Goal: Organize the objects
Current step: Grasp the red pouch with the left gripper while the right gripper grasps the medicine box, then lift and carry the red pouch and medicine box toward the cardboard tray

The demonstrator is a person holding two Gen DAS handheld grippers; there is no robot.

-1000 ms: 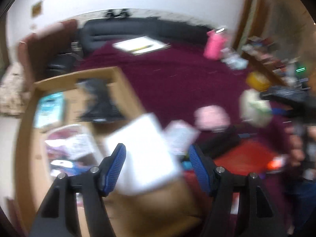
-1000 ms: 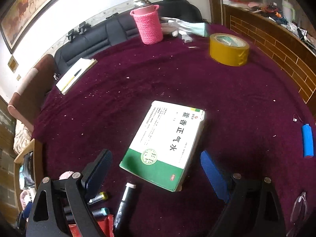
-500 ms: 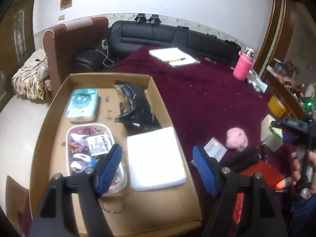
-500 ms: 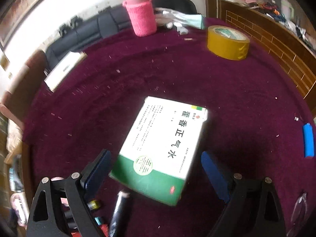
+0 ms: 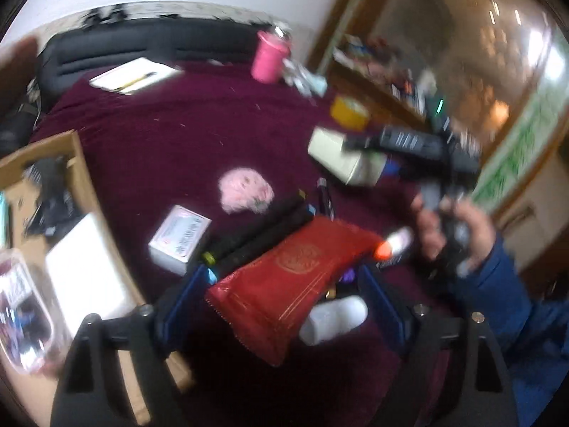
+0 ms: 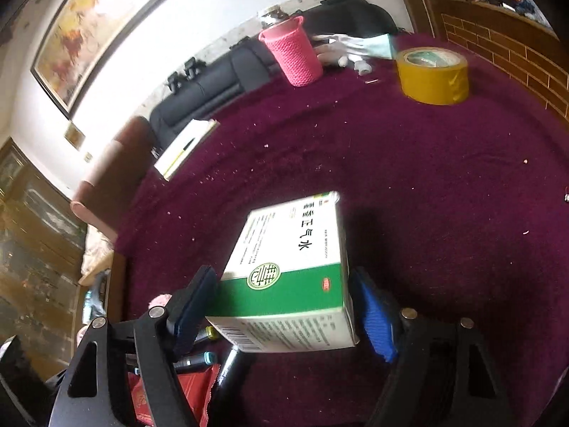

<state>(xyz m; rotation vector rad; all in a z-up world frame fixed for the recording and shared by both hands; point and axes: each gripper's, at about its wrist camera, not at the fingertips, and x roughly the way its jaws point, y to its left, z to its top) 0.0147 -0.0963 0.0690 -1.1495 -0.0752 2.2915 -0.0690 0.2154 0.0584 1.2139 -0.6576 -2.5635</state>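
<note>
My left gripper (image 5: 284, 299) hovers over a red packet (image 5: 295, 267) on the maroon cloth. Its jaws are opening and the packet lies below the gap, clear of the pads. My right gripper (image 6: 284, 306) is closing on a white-and-green medicine box (image 6: 291, 249), with both blue pads against its long sides. In the left wrist view that box (image 5: 338, 156) sits under the right gripper's black body, held by a hand (image 5: 451, 227) in a blue sleeve. The cardboard box (image 5: 81, 163) at the left holds a white pad (image 5: 85, 277) and pouches.
Near the packet lie black markers (image 5: 263, 224), a small white card box (image 5: 179, 235), a pink fluffy ball (image 5: 245, 188) and a white roll (image 5: 334, 316). Farther back stand a yellow tape roll (image 6: 432, 74), a pink cup (image 6: 295, 53) and a notebook (image 6: 185, 147).
The left gripper swung right from above the cardboard box to above the red packet, and its jaws widened. The right gripper came in around the medicine box and its jaws narrowed onto it.
</note>
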